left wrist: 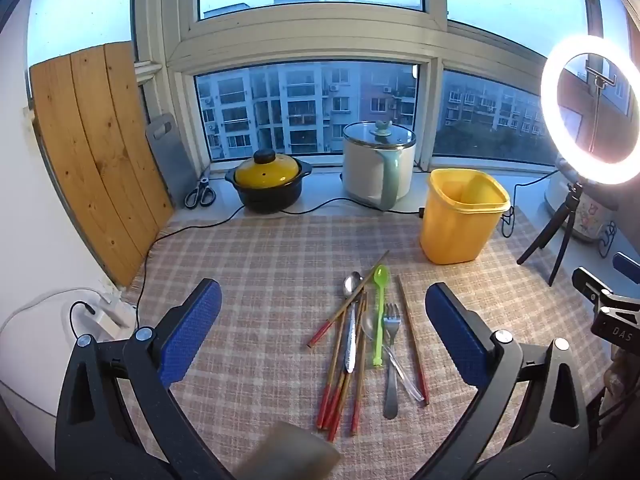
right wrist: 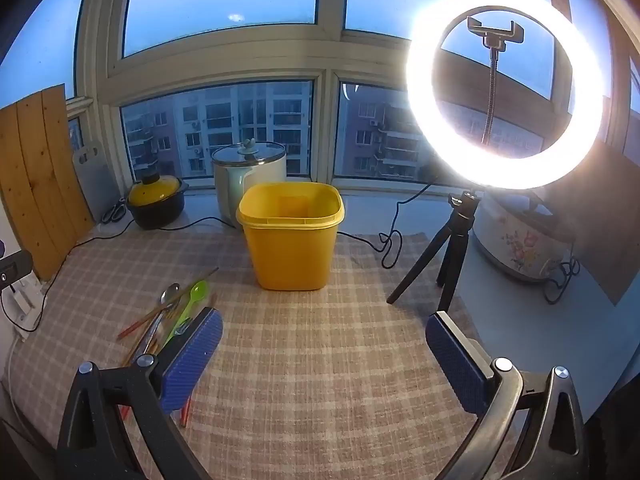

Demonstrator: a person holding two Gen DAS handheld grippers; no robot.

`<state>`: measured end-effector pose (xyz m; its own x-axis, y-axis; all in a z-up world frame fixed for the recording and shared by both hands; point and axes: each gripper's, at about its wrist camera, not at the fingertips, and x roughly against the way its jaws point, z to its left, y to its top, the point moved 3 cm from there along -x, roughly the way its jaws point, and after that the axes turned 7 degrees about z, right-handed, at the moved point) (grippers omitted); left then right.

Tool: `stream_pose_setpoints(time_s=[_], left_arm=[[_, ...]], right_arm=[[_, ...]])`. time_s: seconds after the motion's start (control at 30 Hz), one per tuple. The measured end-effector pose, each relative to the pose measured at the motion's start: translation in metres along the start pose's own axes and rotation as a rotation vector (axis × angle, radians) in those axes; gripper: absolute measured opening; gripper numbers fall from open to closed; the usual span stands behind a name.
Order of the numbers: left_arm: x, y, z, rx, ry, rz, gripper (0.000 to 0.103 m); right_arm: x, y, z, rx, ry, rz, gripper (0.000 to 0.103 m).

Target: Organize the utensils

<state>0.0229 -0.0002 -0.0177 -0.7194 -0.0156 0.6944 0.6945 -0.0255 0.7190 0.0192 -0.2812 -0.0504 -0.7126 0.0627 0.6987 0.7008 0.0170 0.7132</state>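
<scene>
The left gripper (left wrist: 322, 336) hangs over the near part of the checked cloth (left wrist: 260, 264) with its jaws spread wide and nothing between them; the right gripper (right wrist: 324, 356) is just as wide and equally empty.

The utensils lie in a loose heap near the cloth's middle — red-tipped chopsticks (left wrist: 340, 364) crossed over and under a metal spoon (left wrist: 351, 320), with a green plastic spoon (left wrist: 379, 308), a fork (left wrist: 391, 356) and what looks like a clear plastic piece alongside. Because they overlap, closing on one could drag or flick a neighbour, and a thin chopstick may slip out of the pads.

Farther back toward the cloth's far right corner stands the yellow bin (left wrist: 464, 216), apparently empty. It looks light, so a long utensil dropped against its rim might tip it or bounce out.

The only writing is "DAS" on a black clamp (left wrist: 616, 320) at the right edge of the left view.
</scene>
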Motion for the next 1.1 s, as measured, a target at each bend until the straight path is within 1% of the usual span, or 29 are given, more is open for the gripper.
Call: stream_pose_setpoints(time_s=[0.1, 0.23, 0.27, 0.4, 1.1], left_arm=[[0.003, -0.001, -0.001, -0.010, 0.000, -0.014, 0.103], [-0.003, -0.006, 0.002, 0.006, 0.003, -0.004, 0.103], [-0.004, -0.004, 0.006, 0.012, -0.014, 0.007, 0.103], [-0.004, -0.002, 0.006, 0.021, -0.013, 0.016, 0.103], [-0.009, -0.002, -0.002, 0.003, -0.012, 0.020, 0.103]], right_arm=[[0.001, -0.001, -0.001, -0.006, -0.002, 0.008, 0.103], [-0.002, -0.001, -0.001, -0.005, -0.005, 0.022, 0.103], [-0.004, 0.000, 0.000, -0.004, -0.006, 0.023, 0.103], [-0.006, 0.002, -0.001, -0.009, 0.005, 0.020, 0.103], [-0.007, -0.002, 0.000, -0.024, -0.009, 0.027, 0.103]])
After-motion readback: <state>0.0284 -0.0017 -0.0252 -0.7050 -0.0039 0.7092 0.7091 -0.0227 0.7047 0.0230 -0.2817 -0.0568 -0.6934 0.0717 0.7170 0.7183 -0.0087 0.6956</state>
